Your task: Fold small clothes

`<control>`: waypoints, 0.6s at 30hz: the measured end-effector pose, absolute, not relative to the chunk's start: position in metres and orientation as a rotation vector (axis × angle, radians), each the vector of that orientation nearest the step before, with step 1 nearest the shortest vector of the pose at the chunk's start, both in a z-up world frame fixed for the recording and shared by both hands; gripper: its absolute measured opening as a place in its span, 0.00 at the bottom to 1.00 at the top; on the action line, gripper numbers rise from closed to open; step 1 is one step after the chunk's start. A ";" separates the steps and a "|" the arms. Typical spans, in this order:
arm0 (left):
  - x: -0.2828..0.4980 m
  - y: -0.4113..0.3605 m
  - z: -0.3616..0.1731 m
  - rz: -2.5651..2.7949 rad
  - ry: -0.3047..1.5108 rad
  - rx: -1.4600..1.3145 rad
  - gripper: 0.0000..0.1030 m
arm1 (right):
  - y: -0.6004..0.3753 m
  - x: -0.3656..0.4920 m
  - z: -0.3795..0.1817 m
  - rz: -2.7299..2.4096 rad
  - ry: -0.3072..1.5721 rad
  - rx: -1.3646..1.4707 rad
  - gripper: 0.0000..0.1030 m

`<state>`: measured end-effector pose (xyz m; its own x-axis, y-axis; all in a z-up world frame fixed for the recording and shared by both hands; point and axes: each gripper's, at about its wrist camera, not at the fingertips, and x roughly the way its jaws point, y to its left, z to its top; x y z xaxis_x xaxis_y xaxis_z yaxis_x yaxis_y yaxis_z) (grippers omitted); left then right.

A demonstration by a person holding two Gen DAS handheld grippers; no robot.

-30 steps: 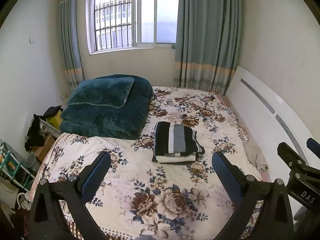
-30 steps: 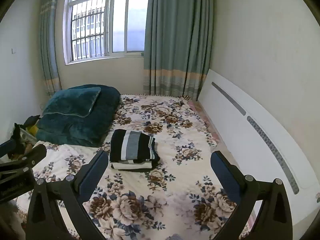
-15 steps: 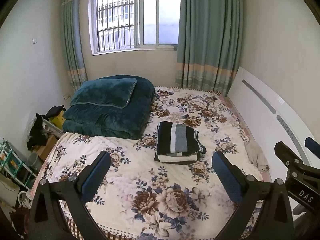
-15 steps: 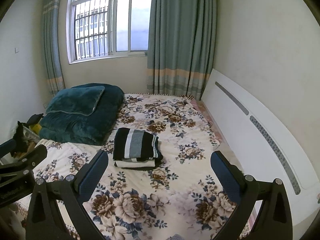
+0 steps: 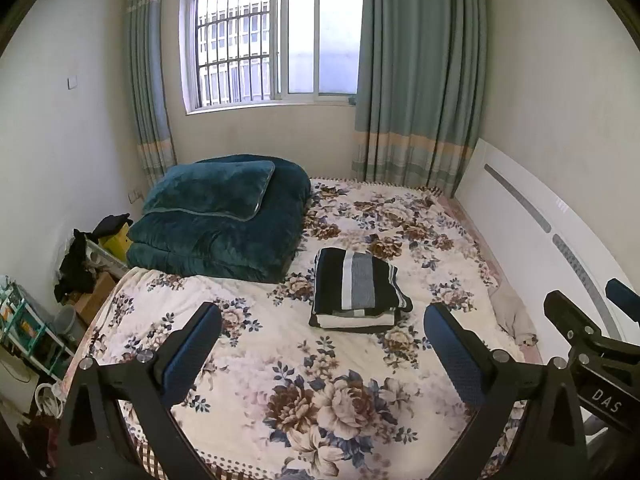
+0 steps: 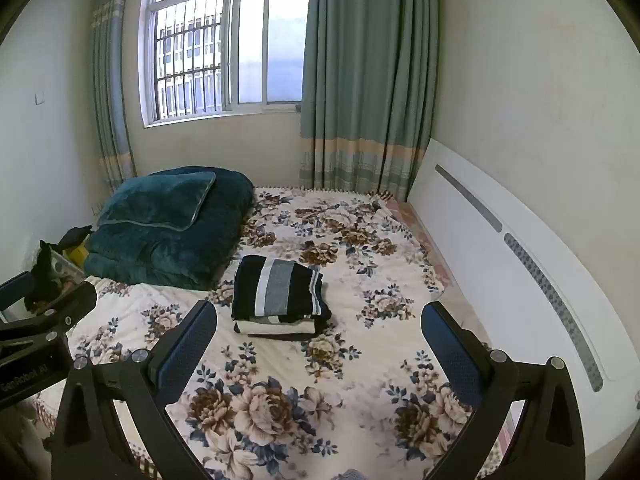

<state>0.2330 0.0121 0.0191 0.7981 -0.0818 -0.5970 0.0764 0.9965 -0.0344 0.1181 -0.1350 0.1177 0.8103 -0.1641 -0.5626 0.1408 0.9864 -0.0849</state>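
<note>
Left wrist view: the folded striped clothes [image 5: 356, 288] sit stacked mid-bed on the floral bedspread [image 5: 320, 392], ahead of the left hand-held gripper [image 5: 320, 344] and slightly right of its centreline, well apart. The right hand-held gripper [image 6: 318, 344] sees the stack ahead and slightly left. Both are released, jaws wide, empty. Neither looks clearly nearer; the stack's stripes run away from both.

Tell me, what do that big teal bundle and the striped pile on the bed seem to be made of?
The teal bundle looks like plush fleece or velvet: a soft sheen, deep puffy folds and a piped edge. The striped pile seems to be knitted or jersey fabric, matte, in black, white and grey bands, folded flat; the exact fibre can't be told. Both lie on the floral bedspread, seemingly a printed soft fabric.
</note>
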 end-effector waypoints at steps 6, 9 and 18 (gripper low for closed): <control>0.233 0.013 0.019 -0.084 0.640 -0.010 1.00 | -0.133 0.120 0.118 -0.154 0.599 -0.038 1.00; 0.232 0.013 0.019 -0.084 0.641 -0.011 1.00 | -0.133 0.119 0.117 -0.153 0.598 -0.039 1.00; 0.231 0.012 0.022 -0.078 0.637 -0.010 1.00 | -0.132 0.120 0.116 -0.147 0.600 -0.037 1.00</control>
<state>0.2310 0.0121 0.0215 0.8009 -0.0758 -0.5940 0.0698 0.9970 -0.0331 0.1198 -0.1316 0.1165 0.8151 -0.1482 -0.5601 0.1265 0.9889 -0.0775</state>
